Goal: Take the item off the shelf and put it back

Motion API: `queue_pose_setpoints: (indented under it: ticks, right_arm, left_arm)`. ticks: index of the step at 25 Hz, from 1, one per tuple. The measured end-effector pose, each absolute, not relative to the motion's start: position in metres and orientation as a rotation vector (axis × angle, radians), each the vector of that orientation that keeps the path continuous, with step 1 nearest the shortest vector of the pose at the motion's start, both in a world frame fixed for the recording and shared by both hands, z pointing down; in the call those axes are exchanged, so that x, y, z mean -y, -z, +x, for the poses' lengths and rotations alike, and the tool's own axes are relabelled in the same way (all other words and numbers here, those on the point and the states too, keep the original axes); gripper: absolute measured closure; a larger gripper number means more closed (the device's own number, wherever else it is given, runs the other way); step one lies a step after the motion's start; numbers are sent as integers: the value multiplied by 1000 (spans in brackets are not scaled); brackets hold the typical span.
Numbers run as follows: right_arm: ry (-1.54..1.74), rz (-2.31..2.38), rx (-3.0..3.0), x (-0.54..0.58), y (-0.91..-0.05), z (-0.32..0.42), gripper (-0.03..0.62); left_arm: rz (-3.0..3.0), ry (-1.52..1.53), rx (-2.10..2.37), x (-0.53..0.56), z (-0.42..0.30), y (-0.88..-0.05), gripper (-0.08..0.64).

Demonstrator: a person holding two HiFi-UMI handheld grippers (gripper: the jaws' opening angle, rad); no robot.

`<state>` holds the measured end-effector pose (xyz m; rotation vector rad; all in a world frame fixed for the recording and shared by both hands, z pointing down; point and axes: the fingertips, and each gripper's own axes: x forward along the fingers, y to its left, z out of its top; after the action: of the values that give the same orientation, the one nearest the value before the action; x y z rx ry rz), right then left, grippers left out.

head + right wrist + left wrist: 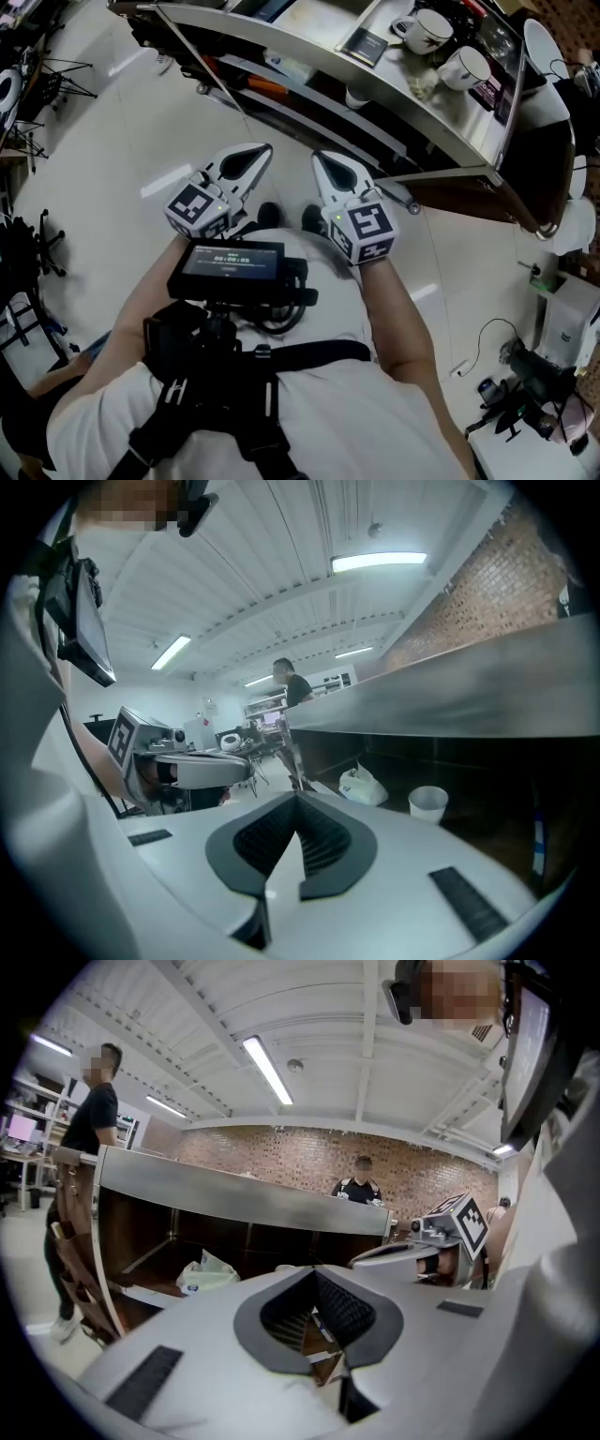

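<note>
A steel shelf unit (441,131) stands before me. On its lower shelf sit a white paper cup (356,97) (427,803) and a white plastic bag (292,67) (363,786) (208,1274). My left gripper (262,152) (314,1271) and right gripper (321,159) (298,801) are held side by side near my chest, short of the shelf. Both point toward it. Each one's jaws meet at the tip with nothing between them. From each gripper view I see the other gripper beside it, the right gripper (412,1251) and the left gripper (187,769).
Two white mugs (427,28) (464,67) and a small dark box (367,45) stand on the shelf top. A person (89,1119) stands at the shelf's left end, another person (359,1183) behind it. Equipment and cables (525,375) crowd the floor at the right, tripods (37,84) at the left.
</note>
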<state>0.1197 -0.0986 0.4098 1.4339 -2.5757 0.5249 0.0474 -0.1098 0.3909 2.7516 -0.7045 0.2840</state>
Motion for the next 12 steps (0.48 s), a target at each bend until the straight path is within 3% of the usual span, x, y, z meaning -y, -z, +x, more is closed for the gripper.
queue_pose_setpoints:
  ticks: [12]
  right_arm:
    - [-529, 1473, 2526, 99, -423, 130, 584]
  left_arm:
    - [2765, -296, 592, 112, 72, -408, 560]
